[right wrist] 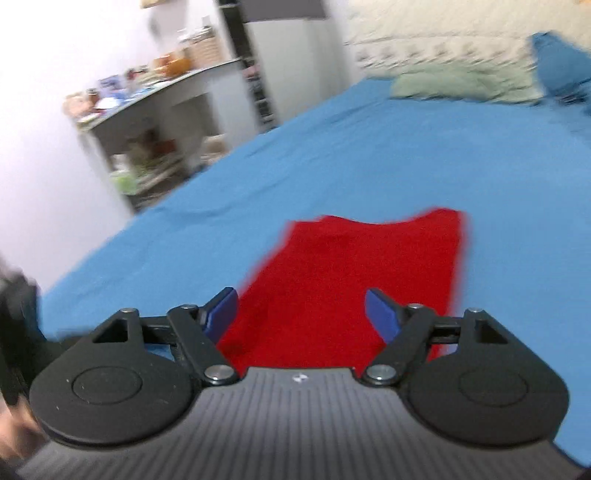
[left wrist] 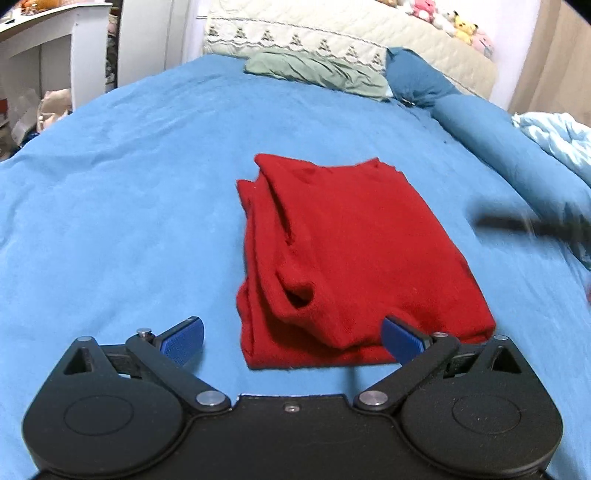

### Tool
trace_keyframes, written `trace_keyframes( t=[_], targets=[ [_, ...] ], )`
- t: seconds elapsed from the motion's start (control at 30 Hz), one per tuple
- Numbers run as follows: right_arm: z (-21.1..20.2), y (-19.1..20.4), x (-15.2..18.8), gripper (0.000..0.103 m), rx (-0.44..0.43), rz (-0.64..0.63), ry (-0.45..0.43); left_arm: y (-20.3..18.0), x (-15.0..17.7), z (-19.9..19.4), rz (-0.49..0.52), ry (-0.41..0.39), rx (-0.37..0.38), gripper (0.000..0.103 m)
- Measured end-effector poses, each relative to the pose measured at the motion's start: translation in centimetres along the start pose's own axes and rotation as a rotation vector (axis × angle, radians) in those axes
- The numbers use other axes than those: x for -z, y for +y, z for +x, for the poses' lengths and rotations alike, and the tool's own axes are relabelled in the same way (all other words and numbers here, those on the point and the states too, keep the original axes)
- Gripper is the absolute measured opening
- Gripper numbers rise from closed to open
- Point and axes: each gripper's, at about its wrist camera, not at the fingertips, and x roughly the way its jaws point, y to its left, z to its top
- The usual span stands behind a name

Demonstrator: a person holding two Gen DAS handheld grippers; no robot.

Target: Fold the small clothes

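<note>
Garment: a red knitted garment lies folded into a rough rectangle near the middle of the bed, its layered edges stacked along the left side in the left wrist view, with a small open loop of fabric near the front left corner.
Garment in right view: the same red garment shows as a blurred red panel running away from the camera, flat on the sheet.
Left claw: the left claw hangs just before the garment's near edge, jaws spread wide and holding nothing; one blue pad is over bare sheet, the other overlaps the garment's front right corner in the picture, and whether it touches the fabric I cannot tell.
Right claw: the right claw sits over the garment's near end, jaws wide apart with only the red fabric seen between them and nothing gripped.
Bed: a blue sheet covers the bed, lightly creased.
Far end of bed: a pale green pillow lies beside a darker blue pillow, in front of a cream quilted headboard.
Right edge: a light blue crumpled blanket lies beyond a rolled blue bolster.
Room: a white desk with clutter on it stands beside the bed; soft toys sit atop the headboard.
</note>
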Motion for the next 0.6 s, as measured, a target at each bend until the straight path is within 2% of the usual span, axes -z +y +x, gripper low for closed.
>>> trace_keyframes(
  t=[0.13,0.27,0.4,0.5,0.6],
  targets=[
    [-1.5,-1.0,6.5,0.092,0.168,-0.016,0.028,0.6,-0.1,0.3,-0.027,-0.011,-0.014,0.103],
    [-0.5,-1.4,10.7,0.091,0.262,-0.008,0.061,0.3,-0.1,1.1,-0.023,-0.005,-0.032,0.103],
    [0.0,-2.4,11.7,0.090,0.302,0.080,0.014,0.4,-0.1,1.3,-0.013,-0.006,-0.041,0.103],
    [-0.7,-3.4,11.5,0.090,0.292,0.112,-0.031,0.4,-0.1,1.4,-0.016,-0.009,-0.043,0.103],
    [0.3,-3.3,11.1,0.090,0.319,0.090,-0.006,0.6,-0.2,1.6,-0.024,-0.016,-0.046,0.103]
  ],
)
